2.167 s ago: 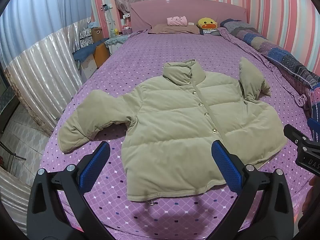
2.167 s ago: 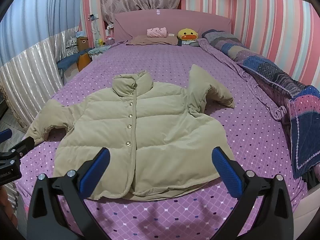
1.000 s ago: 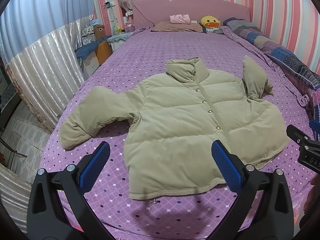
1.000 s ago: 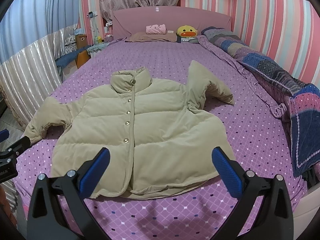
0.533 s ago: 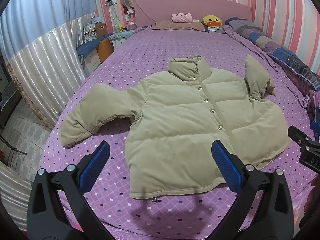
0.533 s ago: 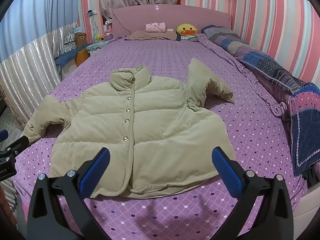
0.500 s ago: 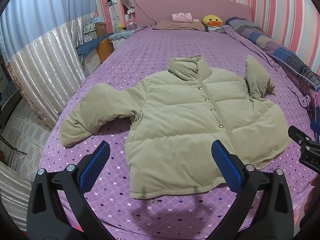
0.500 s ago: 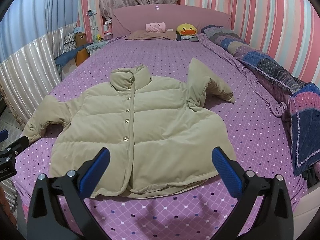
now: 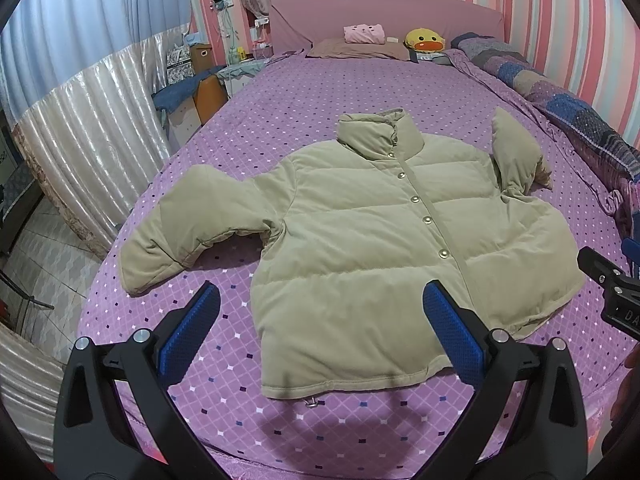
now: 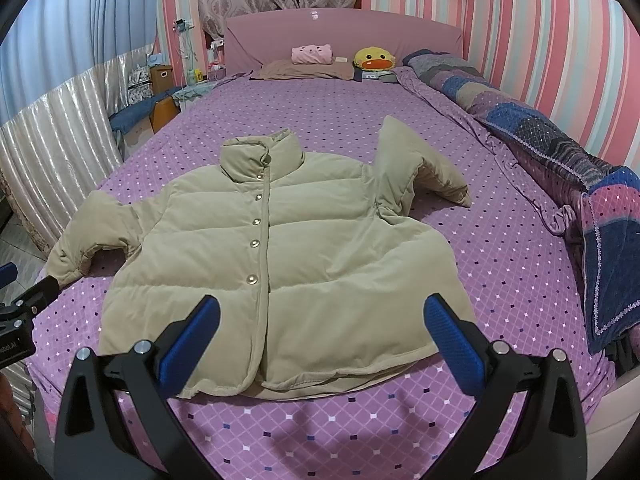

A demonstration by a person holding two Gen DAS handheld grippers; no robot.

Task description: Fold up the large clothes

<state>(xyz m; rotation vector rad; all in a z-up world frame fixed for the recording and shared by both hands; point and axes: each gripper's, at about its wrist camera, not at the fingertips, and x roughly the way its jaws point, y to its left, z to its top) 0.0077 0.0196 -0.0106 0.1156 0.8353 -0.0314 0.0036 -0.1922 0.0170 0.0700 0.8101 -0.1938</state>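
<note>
Jacket (image 9: 384,240) spread face-up, buttoned, on purple bed (image 9: 320,92). Left gripper (image 9: 320,324) and right gripper (image 10: 320,324) above hem, jaws spread wide, empty.

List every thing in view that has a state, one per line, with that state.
Puffer jacket: spread flat on the bed, front up, buttoned shut.
Jacket collar: standing up, snapped closed.
Sleeve nearer the patchwork quilt: bent, elbow sticking up.
Other sleeve: lying flat, angled outward.
Left tongs: open, holding nothing.
Right tongs: open, holding nothing.
Patchwork quilt: bunched along the bed's wall side.
</note>
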